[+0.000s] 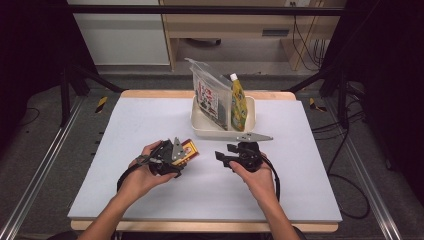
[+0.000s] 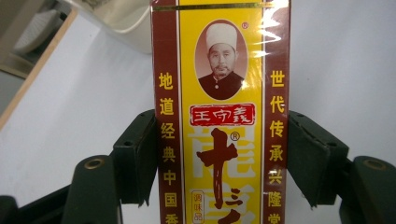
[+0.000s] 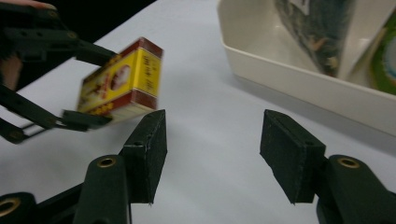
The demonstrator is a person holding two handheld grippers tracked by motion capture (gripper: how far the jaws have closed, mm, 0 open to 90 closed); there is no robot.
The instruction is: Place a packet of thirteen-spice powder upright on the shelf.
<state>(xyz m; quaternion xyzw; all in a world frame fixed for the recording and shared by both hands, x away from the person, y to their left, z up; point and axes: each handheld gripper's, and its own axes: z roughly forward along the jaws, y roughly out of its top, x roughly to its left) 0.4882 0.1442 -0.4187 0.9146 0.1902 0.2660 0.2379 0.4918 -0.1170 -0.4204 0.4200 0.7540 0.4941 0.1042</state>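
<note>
A yellow and dark-red box (image 1: 190, 148) with a printed portrait is held just above the white mat, left of centre. My left gripper (image 1: 183, 154) is shut on it; in the left gripper view both jaws press the long sides of the box (image 2: 222, 116). My right gripper (image 1: 225, 151) stands open to the right of the box with nothing between its jaws. In the right gripper view the box (image 3: 123, 81) hangs tilted at the upper left, clamped by the other gripper's thin black fingers (image 3: 81, 119).
A white tray (image 1: 210, 131) sits at the back centre of the mat, just beyond the grippers. In it stand a clear snack bag (image 1: 209, 95) and a yellow spouted pouch (image 1: 238, 104). The tray wall (image 3: 299, 74) lies close ahead of my right gripper.
</note>
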